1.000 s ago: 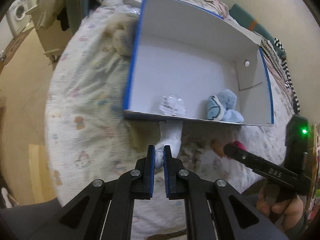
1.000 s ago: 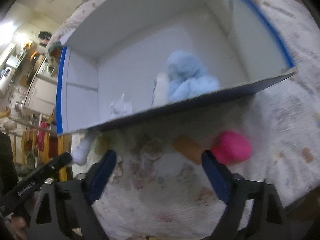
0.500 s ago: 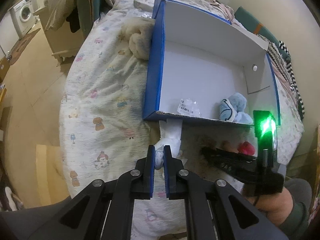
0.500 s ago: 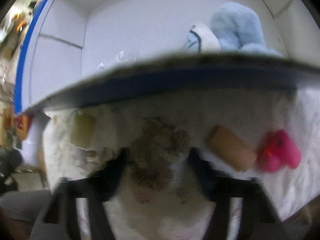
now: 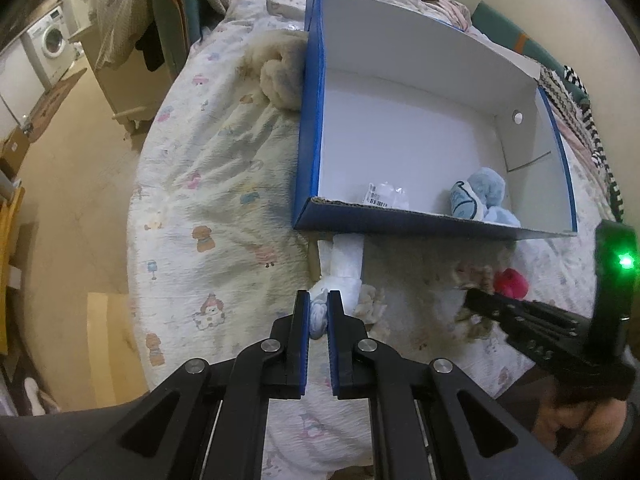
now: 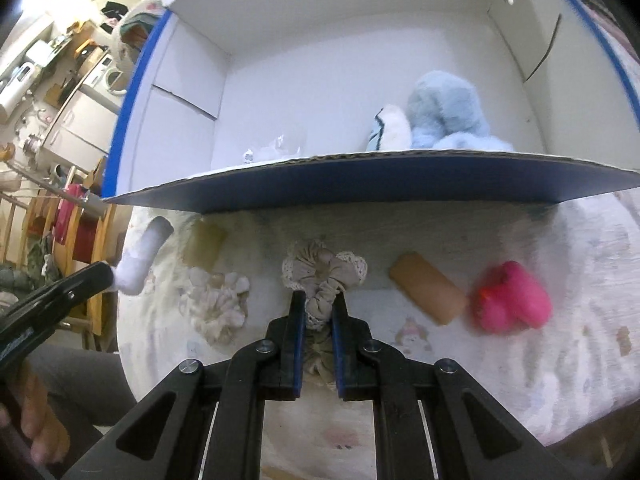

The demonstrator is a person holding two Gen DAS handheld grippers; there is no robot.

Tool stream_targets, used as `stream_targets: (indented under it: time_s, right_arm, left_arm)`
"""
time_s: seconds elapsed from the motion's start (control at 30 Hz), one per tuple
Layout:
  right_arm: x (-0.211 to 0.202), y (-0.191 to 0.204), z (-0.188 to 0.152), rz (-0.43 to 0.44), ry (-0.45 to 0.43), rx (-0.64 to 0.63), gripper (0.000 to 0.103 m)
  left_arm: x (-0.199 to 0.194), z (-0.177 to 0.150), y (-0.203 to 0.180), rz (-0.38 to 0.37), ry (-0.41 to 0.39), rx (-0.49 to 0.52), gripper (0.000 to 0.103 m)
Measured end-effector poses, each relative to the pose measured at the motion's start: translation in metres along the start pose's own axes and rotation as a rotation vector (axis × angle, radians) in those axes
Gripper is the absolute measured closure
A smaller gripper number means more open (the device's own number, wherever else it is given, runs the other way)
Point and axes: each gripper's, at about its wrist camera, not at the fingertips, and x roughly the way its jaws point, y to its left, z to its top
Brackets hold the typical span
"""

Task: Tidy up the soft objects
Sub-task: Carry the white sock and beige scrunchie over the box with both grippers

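Observation:
A white box with blue outer walls [image 5: 316, 128] [image 6: 360, 188] lies on the printed bedspread [image 5: 224, 184]. Inside it sit a light-blue plush toy [image 5: 480, 196] [image 6: 444, 116] and a clear plastic bag [image 5: 384, 194]. My left gripper [image 5: 319, 300] is shut on the blue toe of a white sock [image 5: 346, 264] [image 6: 142, 260], just in front of the box. My right gripper [image 6: 319, 304] is shut on a beige lace-edged scrunchie [image 6: 324, 272]. Beside it lie a cream scrunchie [image 6: 216, 300], a tan sponge block [image 6: 428, 290] and a pink plush toy [image 6: 510, 298] [image 5: 510, 282].
A fluffy cream plush [image 5: 280, 72] leans on the box's left wall. A second pale block [image 6: 206, 242] lies near the box front. The bed edge drops to the floor [image 5: 72, 200] at left, with a washing machine [image 5: 52, 42] beyond. Striped cloth [image 5: 592, 128] lies at right.
My right gripper went from wide open to shut on the beige scrunchie, sliding left from between the sponge and pink toy. The left gripper kept its grip on the sock.

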Motion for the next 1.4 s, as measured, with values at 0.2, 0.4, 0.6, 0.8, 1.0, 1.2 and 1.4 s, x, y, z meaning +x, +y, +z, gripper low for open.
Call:
stream_targets:
  time_s: [0.2,0.4,0.6,0.8,1.0,1.2,1.4]
  right_arm:
    - [-0.017,-0.011,-0.004,0.023,-0.041,-0.007,0.09]
    - [-0.041,-0.006,-0.009,0.083,-0.092,0.0,0.09]
    - [-0.077,0.006,-0.007,0.11,-0.154,-0.036,0.09]
    - [-0.111,0.008,0.017,0.14,-0.225,-0.034,0.09]
    - [-0.12,0.004,0.051,0.124,-0.261,-0.029,0.09]
    - [-0.114,-0.005,0.083,0.101,-0.266,-0.015,0.09]
    - [-0.098,-0.019,0.107,0.108,-0.254,0.017,0.09]
  left_arm:
    - [-0.012,-0.019,-0.004,0.032,-0.039,-0.001,0.095]
    - [-0.045,-0.031,-0.011,0.056,-0.115,0.006,0.095]
    - [-0.081,-0.017,-0.02,0.041,-0.196,0.008,0.095]
    - [-0.1,0.022,-0.034,0.023,-0.253,0.03,0.095]
    - [-0.094,0.063,-0.047,0.023,-0.266,0.057,0.095]
    - [-0.073,0.096,-0.062,0.036,-0.251,0.089,0.095]
    - [-0.046,0.117,-0.076,0.049,-0.234,0.108,0.095]
